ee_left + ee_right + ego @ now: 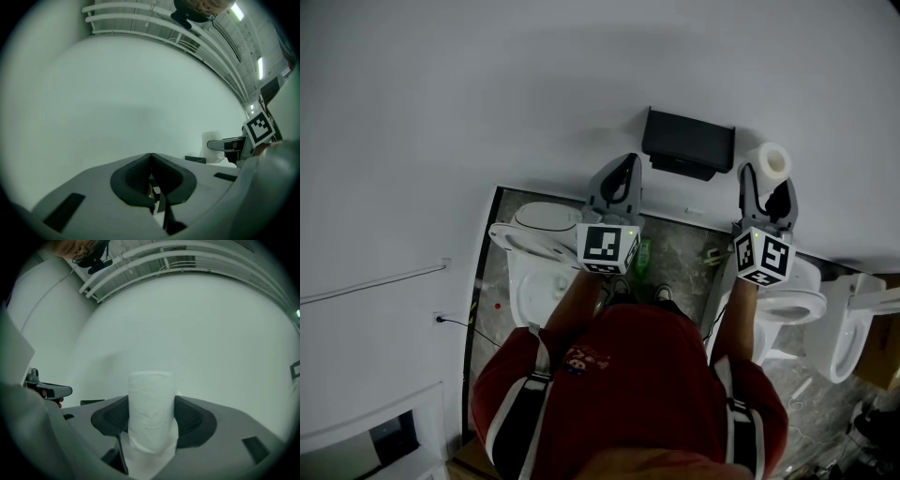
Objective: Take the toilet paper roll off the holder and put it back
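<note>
Dim, flat light, fisheye-warped dark edges, perhaps slightly soft focus

The head view looks steeply down along the white wall (581, 75), which both gripper views face level and close, each glimpsing its neighbour sideways at the frame's edge — the right gripper (216, 146), the left gripper (66, 391).

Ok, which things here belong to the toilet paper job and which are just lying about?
Job: white toilet paper roll, gripped by the right gripper; black box-shaped wall holder.
Lying about: white ceramic toilets; small green object on the floor; left gripper, shut on nothing.
</note>
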The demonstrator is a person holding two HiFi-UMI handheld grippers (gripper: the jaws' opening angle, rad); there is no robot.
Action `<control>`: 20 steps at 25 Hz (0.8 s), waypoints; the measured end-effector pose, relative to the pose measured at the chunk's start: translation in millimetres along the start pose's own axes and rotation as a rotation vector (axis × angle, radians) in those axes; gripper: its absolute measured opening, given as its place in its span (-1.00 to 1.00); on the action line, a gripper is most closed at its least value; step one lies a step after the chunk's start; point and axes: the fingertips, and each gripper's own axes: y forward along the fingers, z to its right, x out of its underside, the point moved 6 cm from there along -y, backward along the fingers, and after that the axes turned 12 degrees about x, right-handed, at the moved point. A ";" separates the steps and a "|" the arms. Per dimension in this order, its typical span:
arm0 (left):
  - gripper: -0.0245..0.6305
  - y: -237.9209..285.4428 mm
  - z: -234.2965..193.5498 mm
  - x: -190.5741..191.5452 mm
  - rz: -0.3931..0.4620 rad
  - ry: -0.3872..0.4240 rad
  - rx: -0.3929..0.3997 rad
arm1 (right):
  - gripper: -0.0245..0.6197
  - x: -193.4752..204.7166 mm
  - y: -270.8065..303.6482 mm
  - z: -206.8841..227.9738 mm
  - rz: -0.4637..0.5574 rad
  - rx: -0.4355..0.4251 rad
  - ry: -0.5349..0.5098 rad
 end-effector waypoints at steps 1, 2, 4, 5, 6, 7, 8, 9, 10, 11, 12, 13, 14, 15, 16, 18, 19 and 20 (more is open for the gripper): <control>-0.87 -0.5 0.4 -0.4 0.000 0.001 0.000 | 0.00 -4.4 0.8 -1.0 0.012 -0.002 0.001; -0.87 -1.0 0.7 -0.7 0.000 0.001 0.001 | 0.00 -8.9 1.7 -1.9 0.023 -0.005 0.001; -0.87 -1.8 0.6 -1.1 0.001 0.003 0.000 | 0.00 -17.6 4.4 -3.7 0.044 -0.008 0.004; -0.87 -2.2 -0.3 -0.7 0.002 0.005 -0.001 | 0.00 -21.4 6.5 -4.9 0.054 -0.008 0.009; -0.87 -2.5 -1.5 -0.4 0.003 0.006 -0.003 | 0.00 -25.1 9.0 -6.6 0.065 -0.009 0.015; -0.87 -2.7 -2.6 -0.6 0.005 0.005 -0.004 | 0.00 -29.1 11.5 -8.6 0.076 -0.011 0.021; -0.87 -2.9 -3.4 -1.1 0.007 0.003 -0.005 | 0.00 -33.3 13.8 -11.1 0.088 -0.014 0.025; -0.87 -3.3 -4.2 -1.7 0.009 0.002 -0.007 | 0.00 -38.0 15.8 -14.0 0.101 -0.020 0.028; -0.86 -3.7 -4.8 -2.3 0.011 0.002 -0.009 | 0.00 -42.9 17.6 -17.4 0.114 -0.028 0.030; -0.87 -4.1 -5.4 -3.1 0.014 0.001 -0.011 | 0.00 -47.6 19.3 -21.2 0.126 -0.038 0.031; -0.87 -4.7 -5.8 -3.9 0.016 0.001 -0.012 | 0.00 -51.6 20.9 -25.4 0.135 -0.049 0.032; -0.87 -5.3 -6.4 -4.4 0.017 0.001 -0.014 | 0.00 -54.5 22.2 -29.8 0.142 -0.061 0.033; -0.87 -6.2 -7.4 -4.5 0.018 0.000 -0.017 | 0.00 -56.2 23.5 -34.5 0.146 -0.074 0.033; -0.87 -7.0 -8.6 -4.4 0.019 -0.001 -0.020 | 0.00 -56.8 24.8 -39.3 0.148 -0.085 0.033; -0.87 -7.7 -10.2 -4.3 0.021 -0.003 -0.024 | 0.00 -56.6 26.2 -44.1 0.148 -0.098 0.033; -0.87 -9.1 -13.7 -4.2 0.022 -0.005 -0.032 | 0.00 -54.3 29.6 -53.4 0.142 -0.124 0.033; -0.87 -9.9 -15.4 -3.9 0.022 -0.006 -0.037 | 0.00 -52.2 31.4 -57.8 0.136 -0.137 0.032; -0.87 -10.7 -17.3 -3.3 0.022 -0.008 -0.042 | 0.00 -49.6 33.1 -61.9 0.128 -0.148 0.030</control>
